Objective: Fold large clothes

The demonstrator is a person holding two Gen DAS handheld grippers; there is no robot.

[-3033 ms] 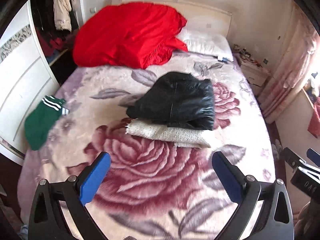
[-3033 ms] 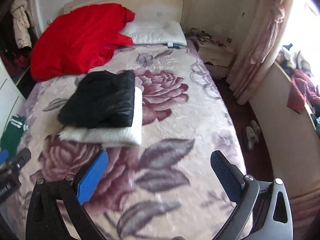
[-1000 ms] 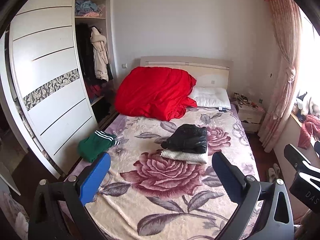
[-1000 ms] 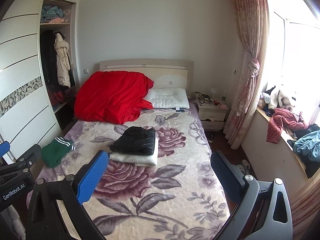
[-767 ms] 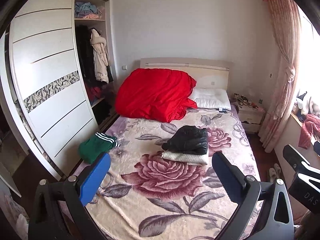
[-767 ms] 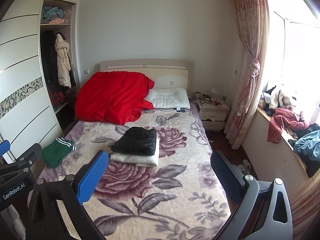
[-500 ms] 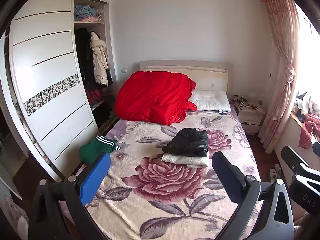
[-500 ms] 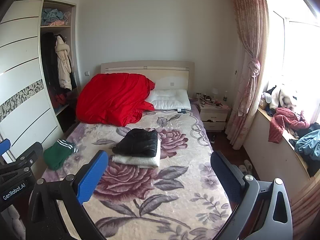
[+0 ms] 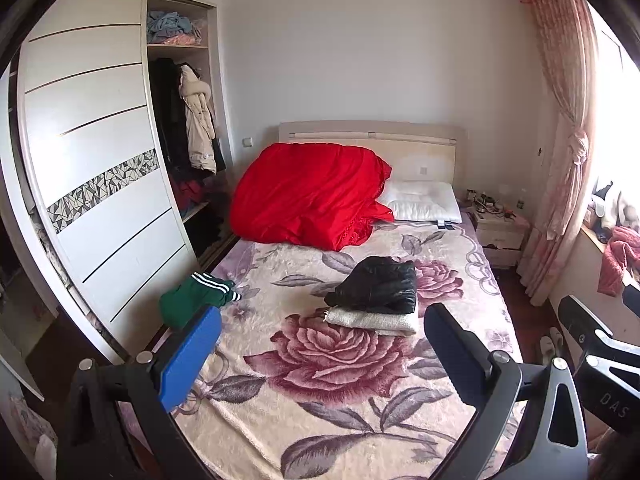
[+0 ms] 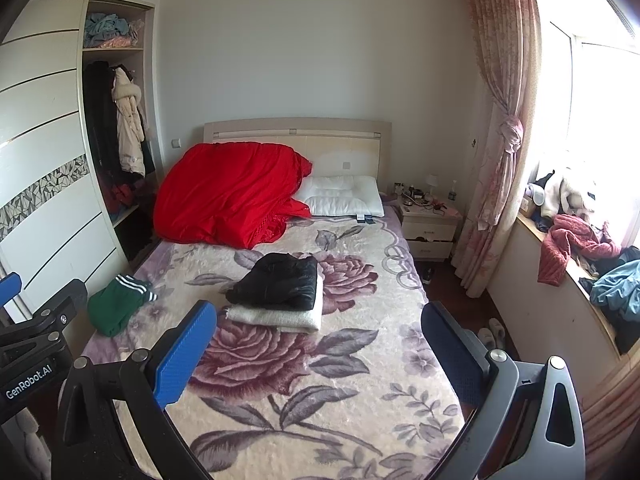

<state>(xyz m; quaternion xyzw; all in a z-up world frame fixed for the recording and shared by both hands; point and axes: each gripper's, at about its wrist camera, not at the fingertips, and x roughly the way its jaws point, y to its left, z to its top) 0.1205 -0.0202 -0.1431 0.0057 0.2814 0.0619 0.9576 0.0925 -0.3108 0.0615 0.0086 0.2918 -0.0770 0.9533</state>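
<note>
Both grippers pulled back from bed (image 9: 352, 412), fingers wide apart, empty. Black jacket (image 9: 376, 286) stacked on white garment (image 9: 372, 321); green garment (image 10: 116, 306) unfolded, likely next.

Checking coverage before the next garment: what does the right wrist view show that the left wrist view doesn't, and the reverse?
Only the right wrist view shows the window and the teal garment on the sill.

Only the left wrist view shows most of the wardrobe door.

Both show the black jacket stacked on the cream garment, the green garment at the bed's edge, the red quilt, and each the other gripper's edge. Left gripper and right gripper are open and empty.
</note>
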